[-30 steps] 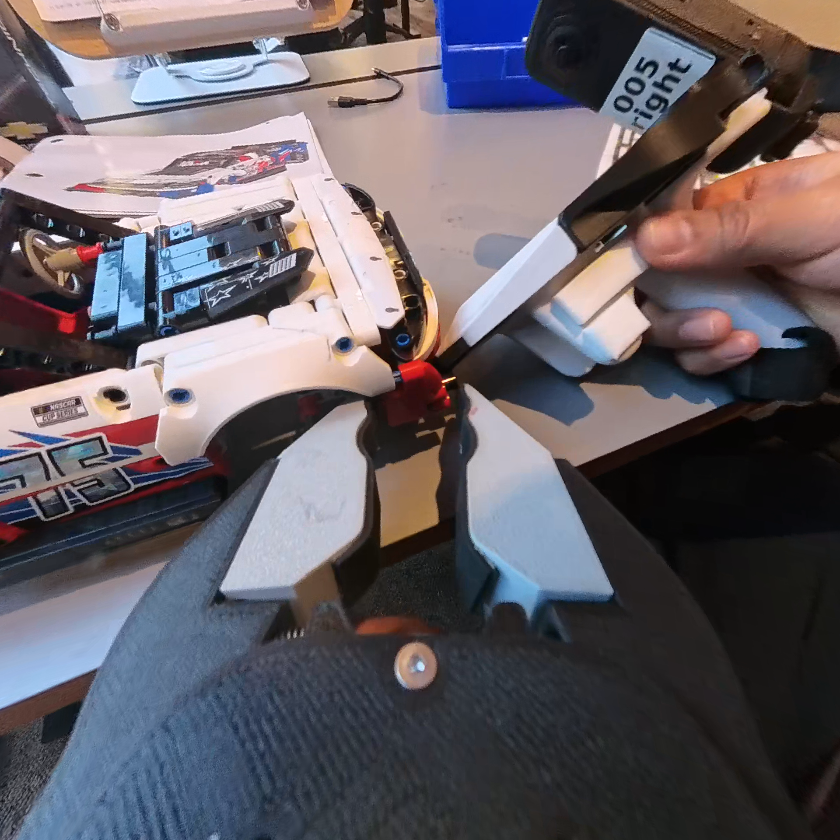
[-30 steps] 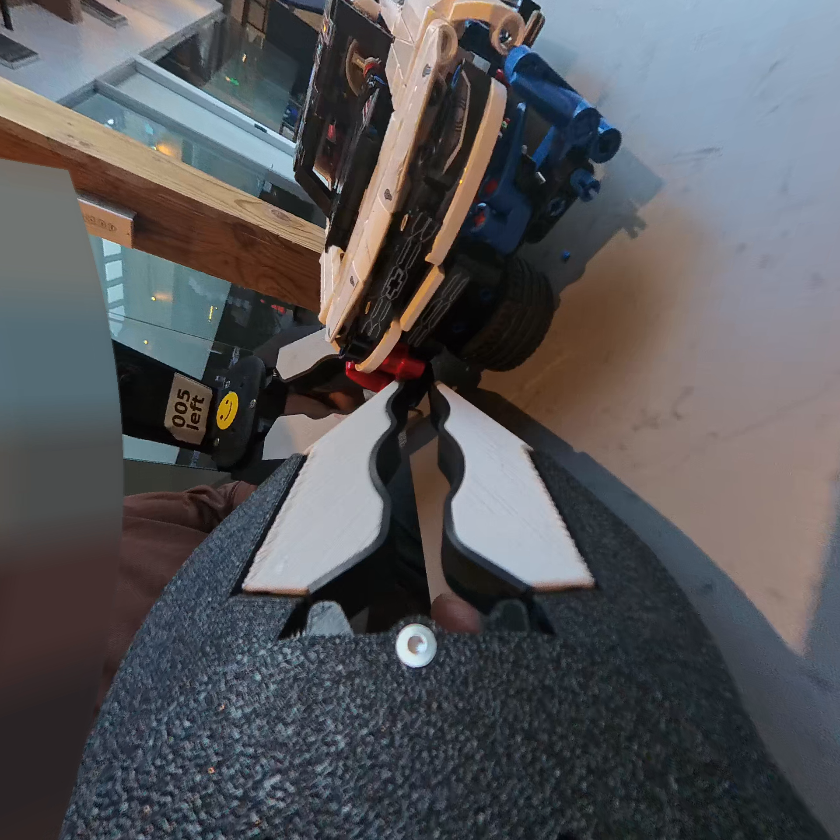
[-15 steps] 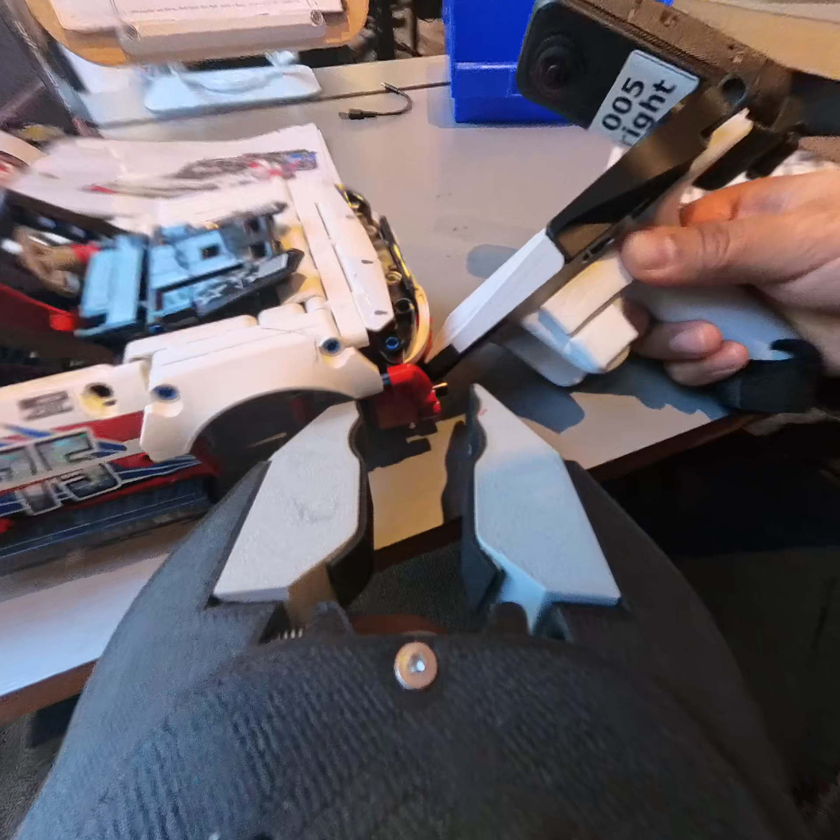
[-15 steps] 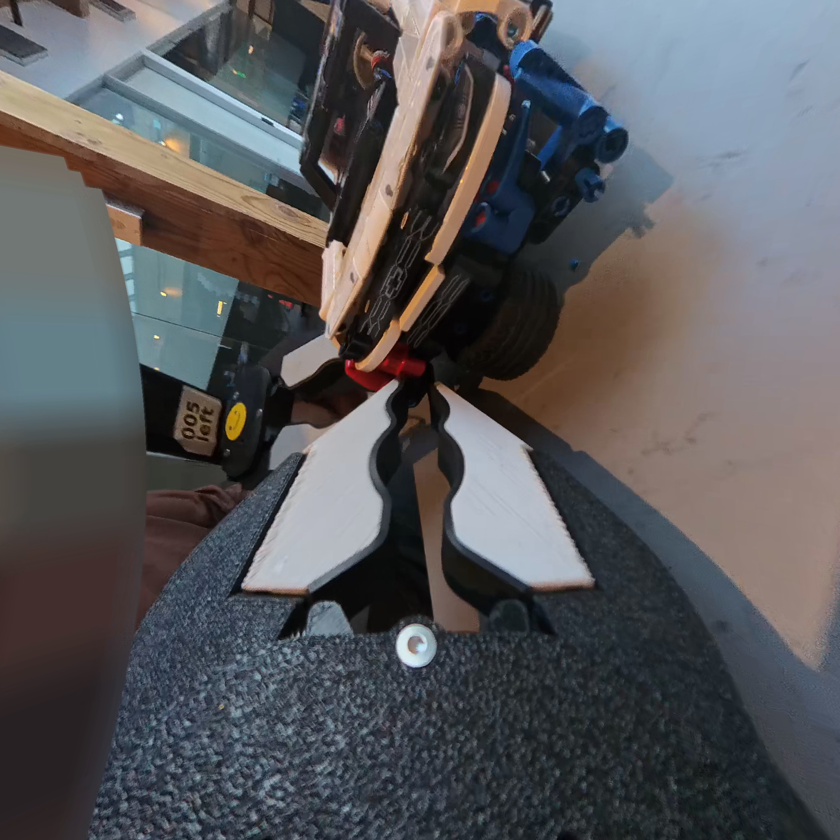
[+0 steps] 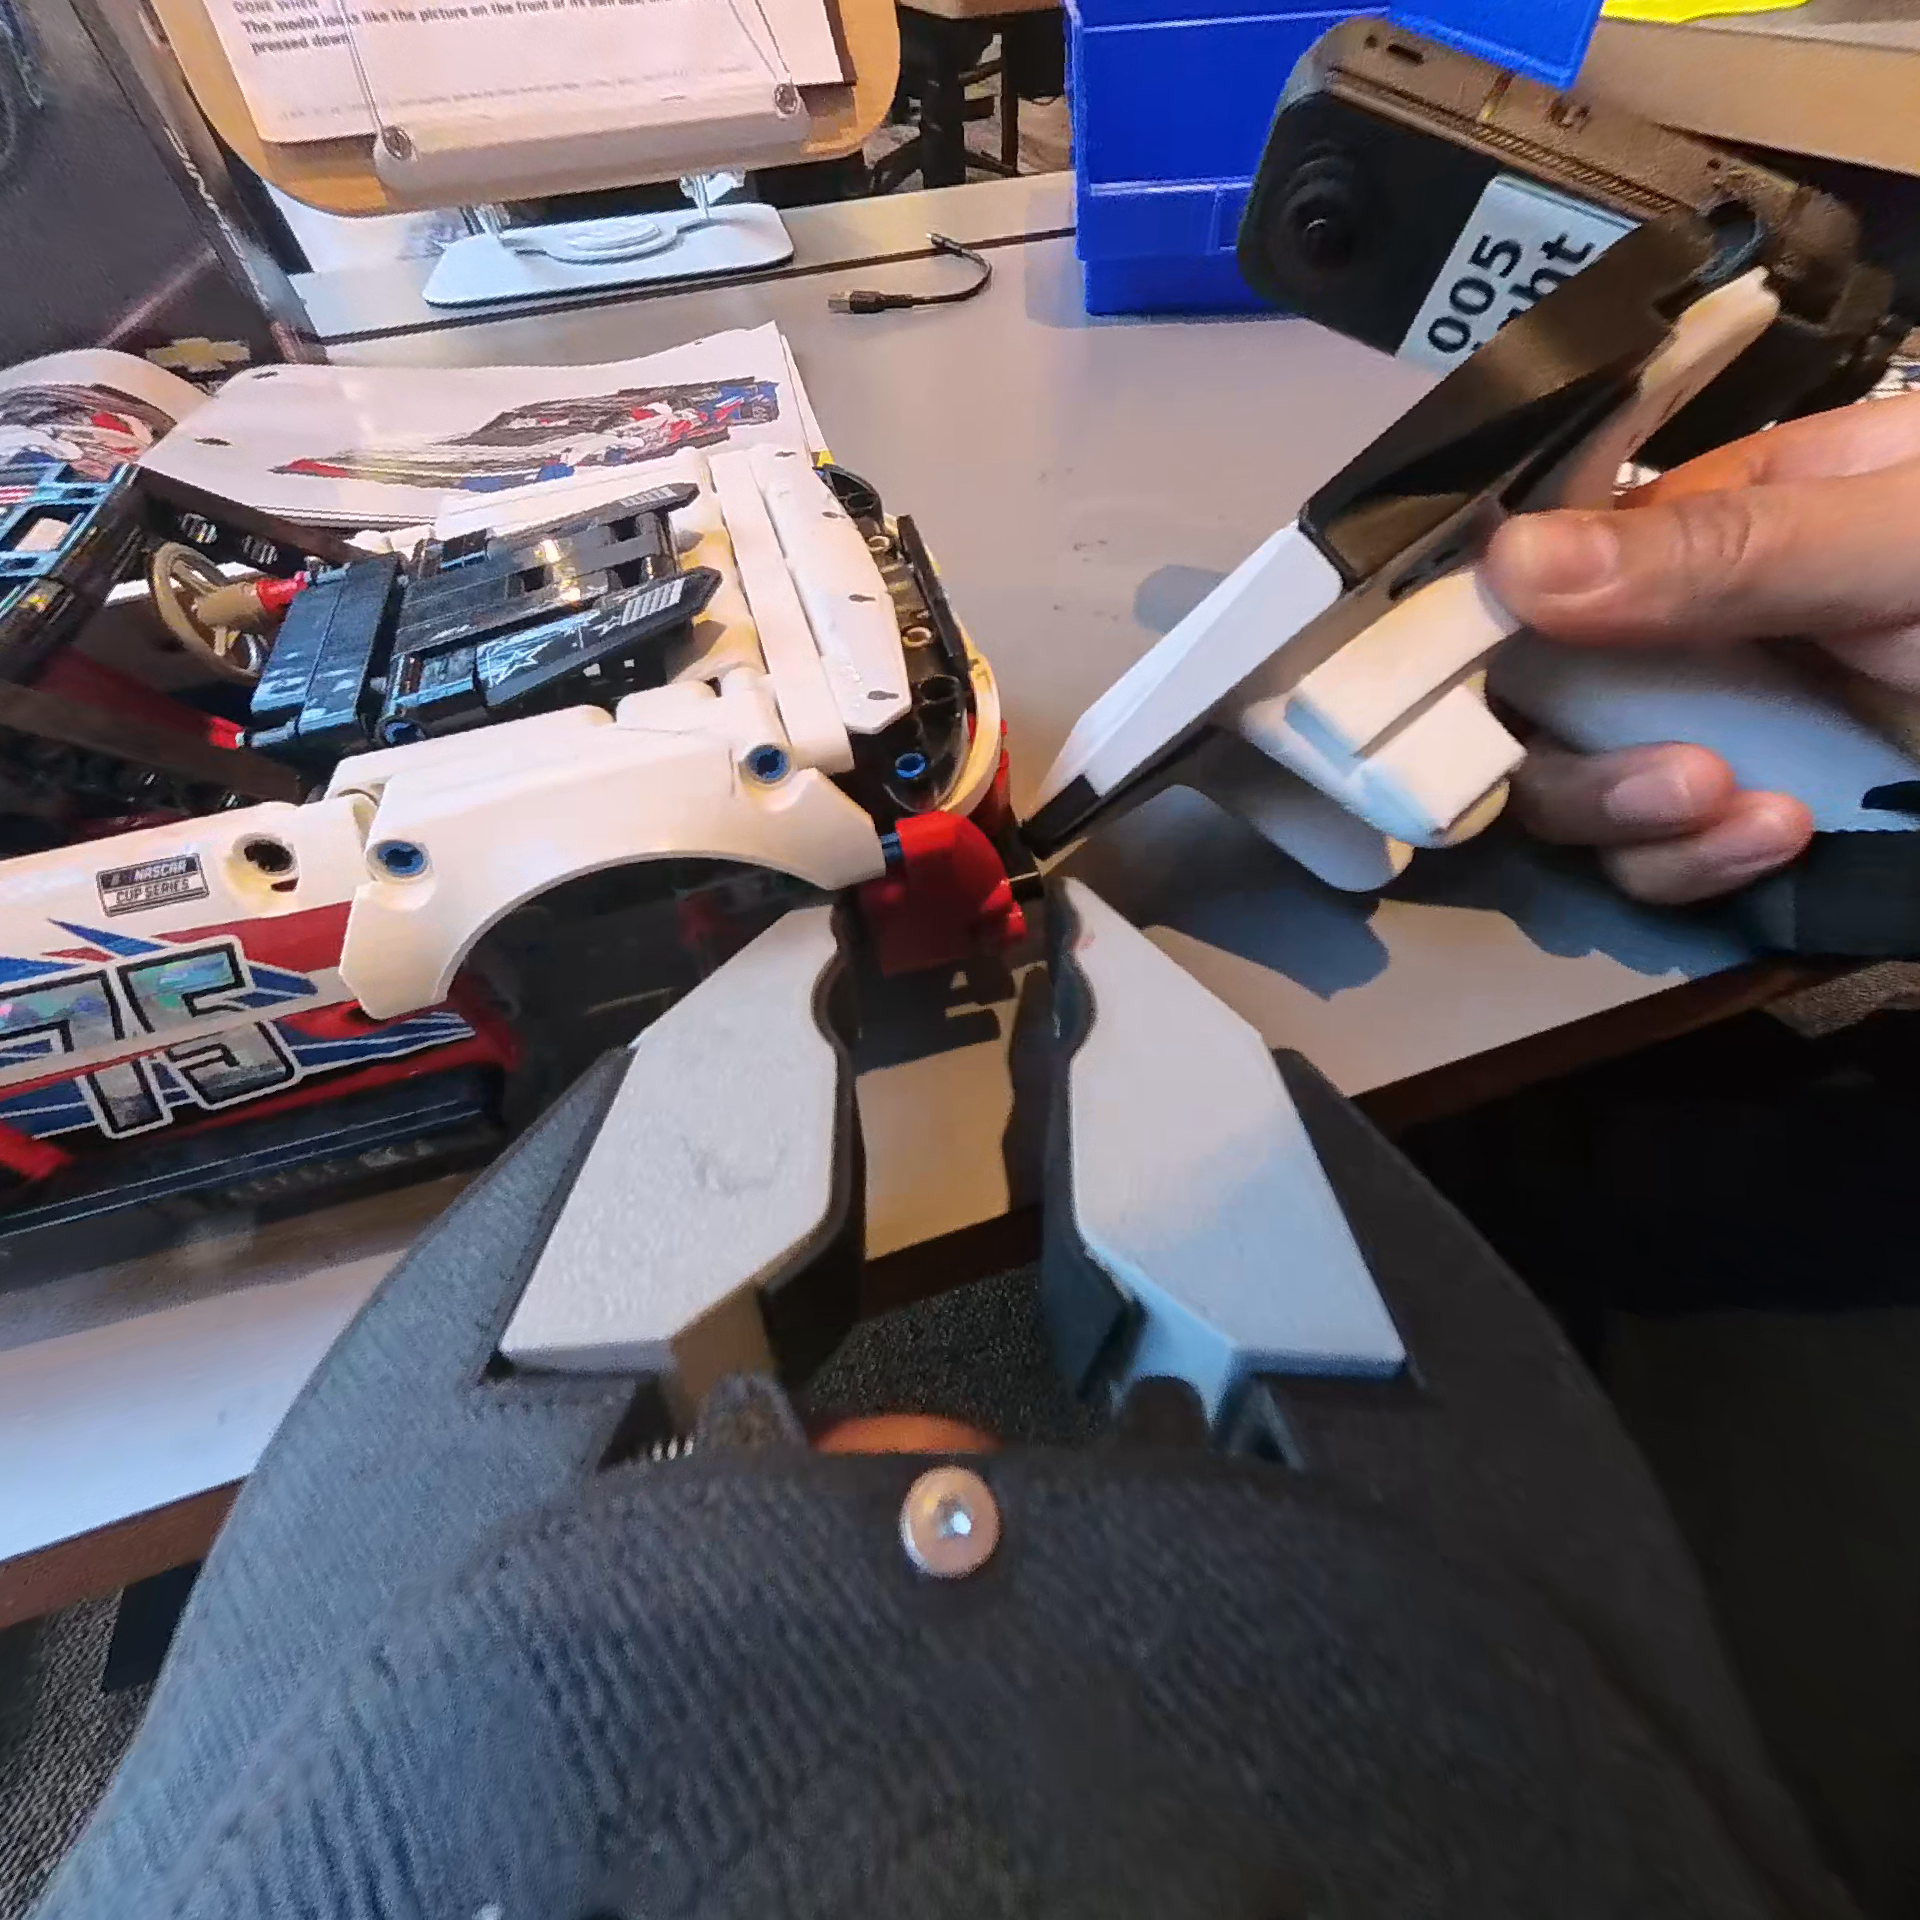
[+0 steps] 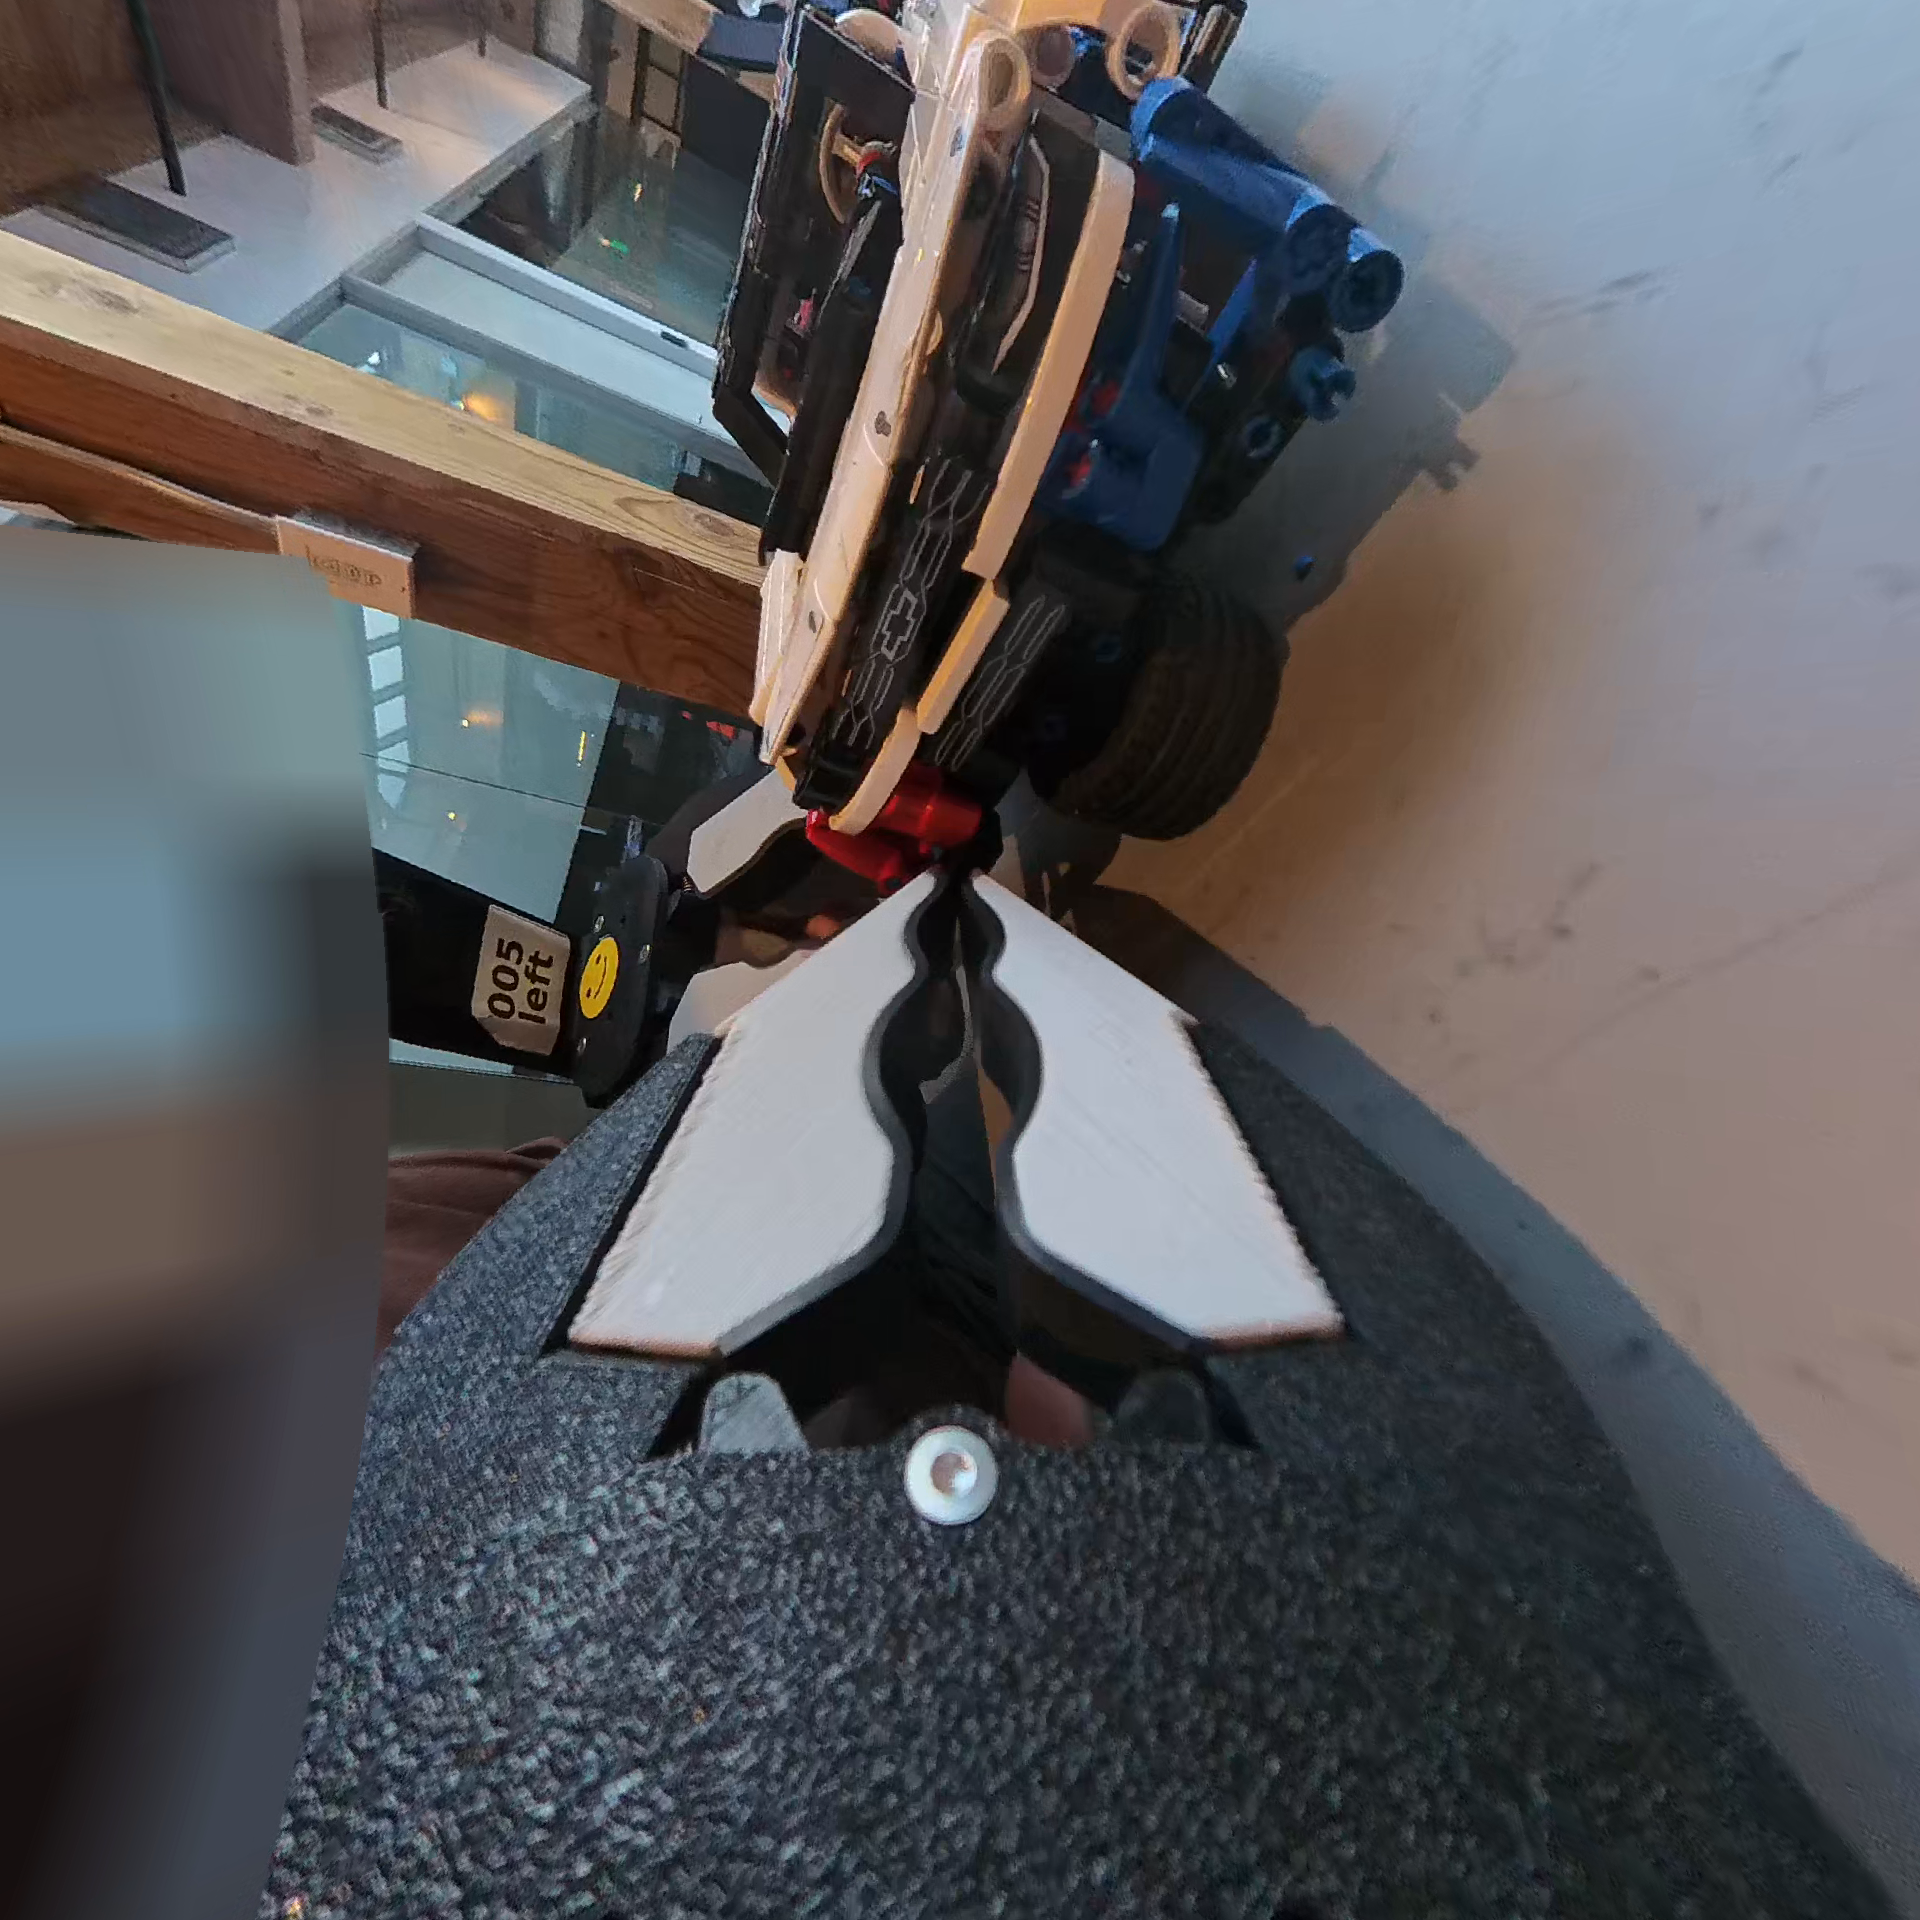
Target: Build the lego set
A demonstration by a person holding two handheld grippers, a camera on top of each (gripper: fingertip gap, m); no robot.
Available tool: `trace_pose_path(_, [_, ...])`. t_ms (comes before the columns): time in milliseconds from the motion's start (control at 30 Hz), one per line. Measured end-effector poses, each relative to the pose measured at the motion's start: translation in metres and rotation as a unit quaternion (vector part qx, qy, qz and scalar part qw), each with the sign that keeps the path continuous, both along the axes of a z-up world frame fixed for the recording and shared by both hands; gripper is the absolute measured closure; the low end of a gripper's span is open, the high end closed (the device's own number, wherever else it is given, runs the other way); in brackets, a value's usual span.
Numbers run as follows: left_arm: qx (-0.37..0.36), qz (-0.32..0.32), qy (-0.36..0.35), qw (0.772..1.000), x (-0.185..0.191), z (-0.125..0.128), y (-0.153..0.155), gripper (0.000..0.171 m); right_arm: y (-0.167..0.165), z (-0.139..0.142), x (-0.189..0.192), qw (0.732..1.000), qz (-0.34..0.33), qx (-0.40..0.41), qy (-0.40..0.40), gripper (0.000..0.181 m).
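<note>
At the near edge of the grey tabletop (image 5: 1195, 436), a white, red and blue brick-built race car w/ black grille parts (image 5: 582, 748) is seen lying on its side; a small red brick piece (image 5: 940, 883) sticks out at the car's front corner, beside the white wheel arch; a black rubber tyre (image 6: 1184, 717) is seen on the car's underside, next to blue frame parts. The left gripper (image 5: 940, 935) is held w/ its white fingers spread apart either side of the red piece, nothing gripped. The right gripper (image 6: 951, 888) is seen w/ fingertips nearly touching, pinched at the red piece's edge; whether anything is actually clamped between the tips can't be told. A hand (image 5: 1714, 644) is wrapped round the right gripper's white handle, right of the car. Behind the car a printed instruction sheet (image 5: 499, 436) is laid flat; further back a blue plastic bin (image 5: 1153, 156) and a black cable (image 5: 914, 291) are seen.
</note>
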State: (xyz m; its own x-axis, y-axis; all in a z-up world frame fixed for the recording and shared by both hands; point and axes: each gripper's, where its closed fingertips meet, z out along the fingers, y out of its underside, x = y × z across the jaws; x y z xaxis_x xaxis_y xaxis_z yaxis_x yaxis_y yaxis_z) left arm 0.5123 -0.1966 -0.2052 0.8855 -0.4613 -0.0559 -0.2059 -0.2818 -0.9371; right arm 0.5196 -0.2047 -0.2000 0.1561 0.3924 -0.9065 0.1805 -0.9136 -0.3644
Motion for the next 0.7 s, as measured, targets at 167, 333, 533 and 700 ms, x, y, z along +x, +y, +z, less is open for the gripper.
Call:
trace_pose_path(167, [-0.001,-0.002,0.000,1.000,-0.0003,0.0000,-0.0002,0.140,0.0001,0.0002,-0.0002,1.000,0.000,-0.005,0.003,0.181])
trace_pose_path(333, [-0.005,-0.002,0.000,1.000,-0.0006,-0.0004,0.0004,0.140,0.0002,-0.0004,-0.0014,1.000,-0.002,0.009,-0.004,0.181])
trace_pose_path(533, [-0.015,0.000,-0.009,1.000,-0.0013,-0.0007,0.0010,0.141,-0.0011,-0.0002,-0.0040,1.000,0.001,0.009,-0.004,0.181])
trace_pose_path(700, [-0.019,0.007,-0.002,1.000,-0.0026,-0.0017,0.0023,0.141,0.0006,-0.0013,-0.0067,1.000,0.006,0.012,-0.009,0.181])
